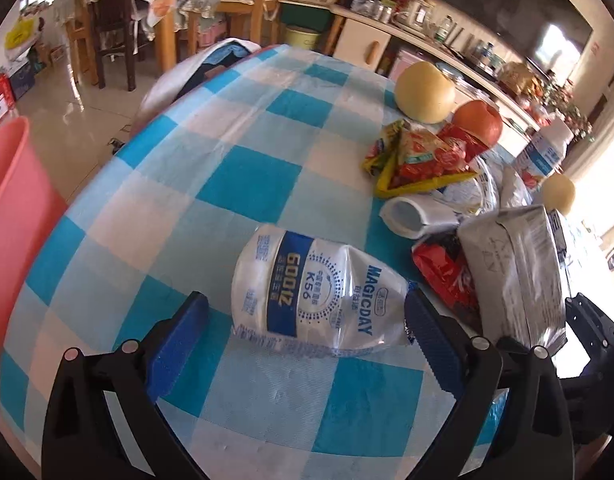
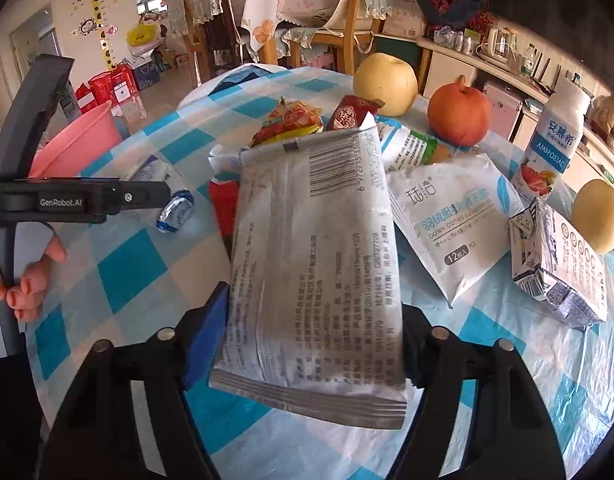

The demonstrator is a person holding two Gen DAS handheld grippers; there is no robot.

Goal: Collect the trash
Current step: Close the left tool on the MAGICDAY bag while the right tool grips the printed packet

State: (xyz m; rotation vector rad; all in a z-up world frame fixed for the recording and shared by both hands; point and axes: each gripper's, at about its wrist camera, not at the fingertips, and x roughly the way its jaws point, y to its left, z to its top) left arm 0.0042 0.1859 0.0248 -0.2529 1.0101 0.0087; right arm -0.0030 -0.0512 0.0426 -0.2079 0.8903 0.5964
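The checkered surface (image 1: 247, 152) is filling most of both views. In the left wrist view its rounded edge is curving from the lower left up to the top centre, and the wide left half of it is lying bare, leaving open room towards that edge. Beyond the edge, at the far left, a pink bin (image 1: 11, 208) is standing on the floor.

The right gripper (image 2: 315, 304) is pinching a silver packet (image 2: 311, 260) at the lower centre, both fingers pressing on its side edges; the packet is tilting up off the surface.

The left gripper (image 1: 305, 298) is keeping its fingers spread around a crushed plastic bottle (image 1: 307, 292) that is lying on the surface at frame centre. The right finger is sitting against the cap end; the left finger is standing just apart from the bottle.

Snack wrappers (image 1: 419, 156) are crowding the right side.

Only the right wrist view is showing a white wipes pack (image 2: 451, 224), a flattened carton (image 2: 559, 264) and a person's hand (image 2: 31, 276) on the left gripper's handle.
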